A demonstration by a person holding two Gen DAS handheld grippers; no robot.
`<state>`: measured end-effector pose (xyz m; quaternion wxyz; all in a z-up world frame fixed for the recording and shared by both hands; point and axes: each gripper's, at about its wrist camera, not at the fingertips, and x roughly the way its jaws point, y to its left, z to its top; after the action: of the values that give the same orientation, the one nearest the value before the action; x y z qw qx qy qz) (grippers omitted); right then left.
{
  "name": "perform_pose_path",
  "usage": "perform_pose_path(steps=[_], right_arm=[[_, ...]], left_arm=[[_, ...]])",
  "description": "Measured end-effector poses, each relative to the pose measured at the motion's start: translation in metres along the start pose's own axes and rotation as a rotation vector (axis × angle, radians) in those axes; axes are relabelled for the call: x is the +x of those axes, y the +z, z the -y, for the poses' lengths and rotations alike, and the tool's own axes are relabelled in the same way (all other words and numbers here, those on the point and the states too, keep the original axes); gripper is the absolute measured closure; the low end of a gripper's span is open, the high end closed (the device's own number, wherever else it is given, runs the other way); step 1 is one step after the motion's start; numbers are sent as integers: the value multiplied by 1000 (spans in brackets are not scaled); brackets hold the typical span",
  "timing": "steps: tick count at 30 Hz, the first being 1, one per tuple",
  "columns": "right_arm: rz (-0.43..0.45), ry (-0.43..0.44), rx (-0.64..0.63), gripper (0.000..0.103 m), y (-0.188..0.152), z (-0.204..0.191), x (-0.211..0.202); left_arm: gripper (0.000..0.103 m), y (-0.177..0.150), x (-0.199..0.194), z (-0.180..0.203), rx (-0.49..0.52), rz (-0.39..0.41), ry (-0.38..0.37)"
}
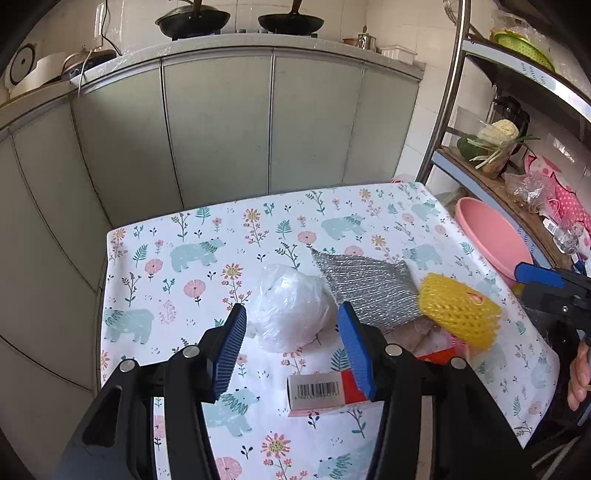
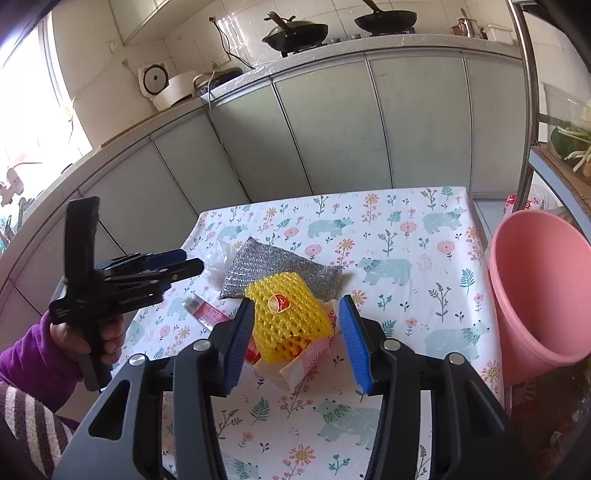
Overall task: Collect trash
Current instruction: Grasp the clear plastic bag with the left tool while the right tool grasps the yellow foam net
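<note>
Trash items clustered near centre of a table [image 1: 155, 236] under a floral bear-print cloth. Noted in the left wrist view: crumpled clear plastic bag [image 1: 290, 306] at centre; silver scouring pad [image 1: 364, 290] touching it at 2 o'clock; yellow foam fruit net [image 1: 458, 310] at 3 o'clock of the pad, overlapping its edge; small carton with barcode [image 1: 321, 391] lying flat at 6 o'clock of the bag. Beneath the net, crumpled red-and-white wrapper [image 2: 306, 362], seen clearest in the right wrist view, net [image 2: 290, 314] resting on top, pad [image 2: 284, 273] behind it at 12 o'clock.

Left gripper [image 1: 291, 350] spread wide, nothing pinched; bag framed between the blue pads, no contact visible; carton partly hidden behind the right-hand finger. Same gripper [image 2: 181, 262] seen from the side at 9 o'clock in the right wrist view, held by a hand [image 2: 92, 339] in a purple sleeve [image 2: 33, 365], tips over the table's edge near the bag.

Right gripper [image 2: 297, 343] spread, nothing pinched; net and wrapper framed between its fingers, pads clear of both. Its blue tip [image 1: 539, 275] enters the left wrist view at 3 o'clock, just beside the net.

Pink plastic bin [image 2: 535, 291] standing off the table edge at 3 o'clock, mouth tilted toward the table. Grey cabinets [image 1: 218, 122] at 12 o'clock, two dark woks [image 1: 192, 20] on the counter above. Metal shelf rack [image 1: 517, 70] at 2 o'clock, vegetables on it.
</note>
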<state>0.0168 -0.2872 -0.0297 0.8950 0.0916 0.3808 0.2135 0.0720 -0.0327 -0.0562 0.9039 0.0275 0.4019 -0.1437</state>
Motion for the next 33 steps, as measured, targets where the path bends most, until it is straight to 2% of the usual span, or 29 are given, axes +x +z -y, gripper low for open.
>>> perform_pose_path(steps=[5,11,19,25,27,28,30,32,33], right_arm=[[-22,-6,-8,54,0,-3,7],[-44,-2,-28,54,0,-11,13],[-50,-3,-26,54,1,-12,17],[-61,-4,-40,54,0,-16,19],[-60,-8,-36,54,0,-15,20],[-60,-9,-34,54,0,-14,20],[-64,-9,-31,54,0,-14,22],[-66,-7,-33,54,0,-14,23],[-68,-6,-34,54,1,-14,23]], left_arm=[[52,-1,27,-13,-52,-58,-26],[52,-2,36,-22,-114,-74,-62],[52,12,8,-19,-77,1,-85],[52,12,33,-15,-43,-41,-72],[56,8,39,-13,-33,-49,-68],[64,6,42,-13,-37,-55,-75],[72,4,42,-12,-45,-45,-81],[85,4,39,-12,-44,-32,-79],[87,4,37,-12,-51,-25,-78]])
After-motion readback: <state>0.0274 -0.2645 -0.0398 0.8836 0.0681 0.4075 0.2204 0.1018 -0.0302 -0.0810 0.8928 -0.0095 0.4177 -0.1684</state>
